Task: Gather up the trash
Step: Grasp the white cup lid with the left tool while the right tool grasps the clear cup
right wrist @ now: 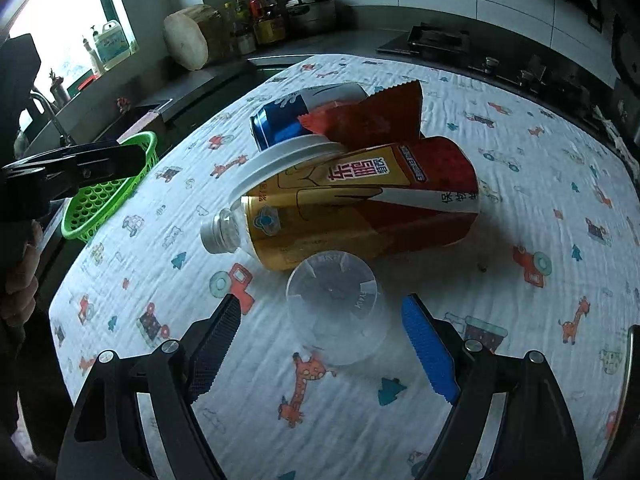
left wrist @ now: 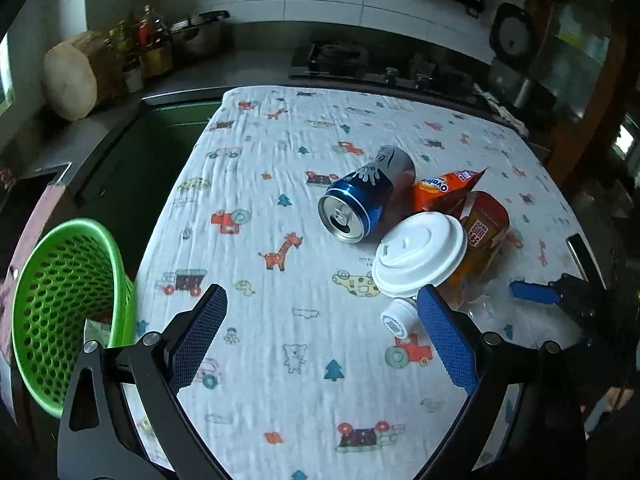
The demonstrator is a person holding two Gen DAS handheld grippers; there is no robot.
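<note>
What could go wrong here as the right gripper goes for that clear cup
The open right gripper straddles the clear plastic cup; thin walls may crumple or squirt out. The cup lies against the bottle, which could roll. The white lid leans on the pile and may slide off.

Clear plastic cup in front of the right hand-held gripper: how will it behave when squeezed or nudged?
The clear cup looks thin-walled and empty, so probably very light and likely to flex or crumple under firm pads. It lies on its side on the cloth, so a nudge may roll it. The smooth plastic could slip between the right hand-held gripper fingers.
</note>
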